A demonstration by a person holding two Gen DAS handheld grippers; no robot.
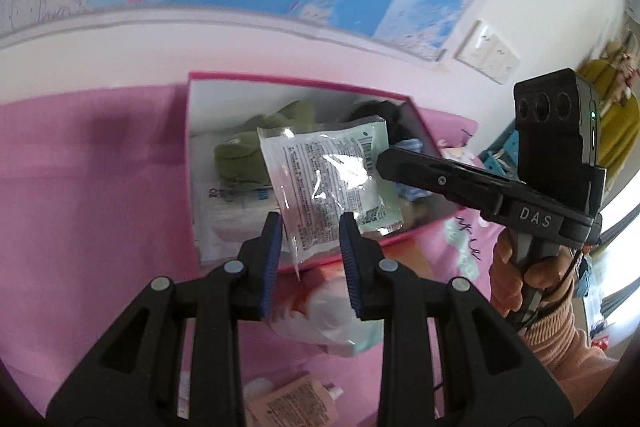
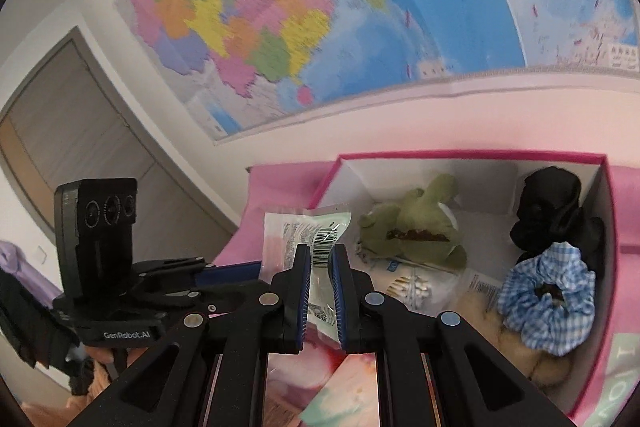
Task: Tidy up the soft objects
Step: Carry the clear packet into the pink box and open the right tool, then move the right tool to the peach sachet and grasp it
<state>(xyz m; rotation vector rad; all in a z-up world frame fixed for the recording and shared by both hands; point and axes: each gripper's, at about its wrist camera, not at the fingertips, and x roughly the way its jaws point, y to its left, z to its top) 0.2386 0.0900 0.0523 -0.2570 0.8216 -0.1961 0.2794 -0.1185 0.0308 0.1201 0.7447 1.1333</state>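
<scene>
Packet: sealed plastic packet printed with text and a barcode, held in the air over the near edge of the pink box; both tongs grip it
Left tongs: left gripper pinches the packet's lower edge between its blue pads; pads stand apart by the packet's bulk
Right tongs: right gripper pressed nearly together on the packet's barcode end
Left view only: person's hand in a peach sleeve on the right tool's handle; peach-labelled bottle low on the pink cloth
Right view only: blue checked scrunchie and black fabric in the box's right part; green plush toy further left; door at far left
Both views: wall map above
</scene>
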